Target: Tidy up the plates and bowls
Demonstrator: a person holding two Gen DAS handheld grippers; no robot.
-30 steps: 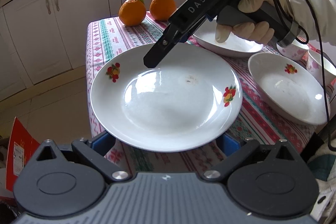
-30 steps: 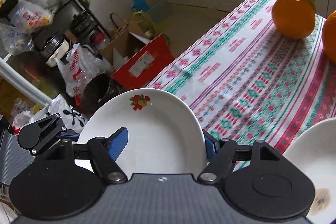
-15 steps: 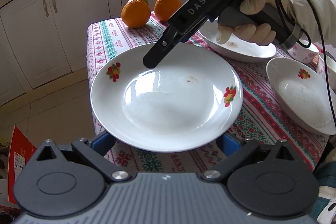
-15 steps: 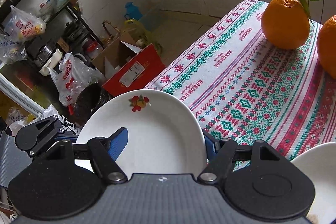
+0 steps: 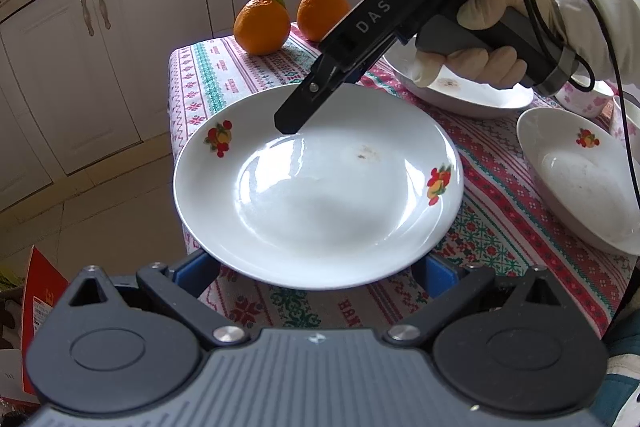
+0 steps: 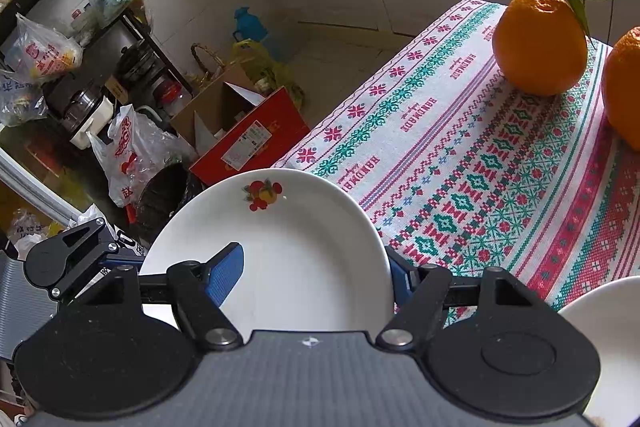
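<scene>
- The plate point(image 5: 316, 187), gripped between both the left gripper point(image 5: 316, 269) and right gripper point(image 6: 316, 269), stayed put; more patterned tablecloth point(image 5: 500, 179) showed beneath than earlier.
- Two oranges point(image 5: 262, 27) sat before white cabinets point(image 5: 120, 47).

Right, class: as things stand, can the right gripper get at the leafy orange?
Probably not yet. The right gripper is clamped on the plate, so its jaws are occupied, though the tablecloth leading to the leafy orange lies bare.

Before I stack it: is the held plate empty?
Nearly empty: the plate shows a bare glossy well, only a small brown smudge.
</scene>
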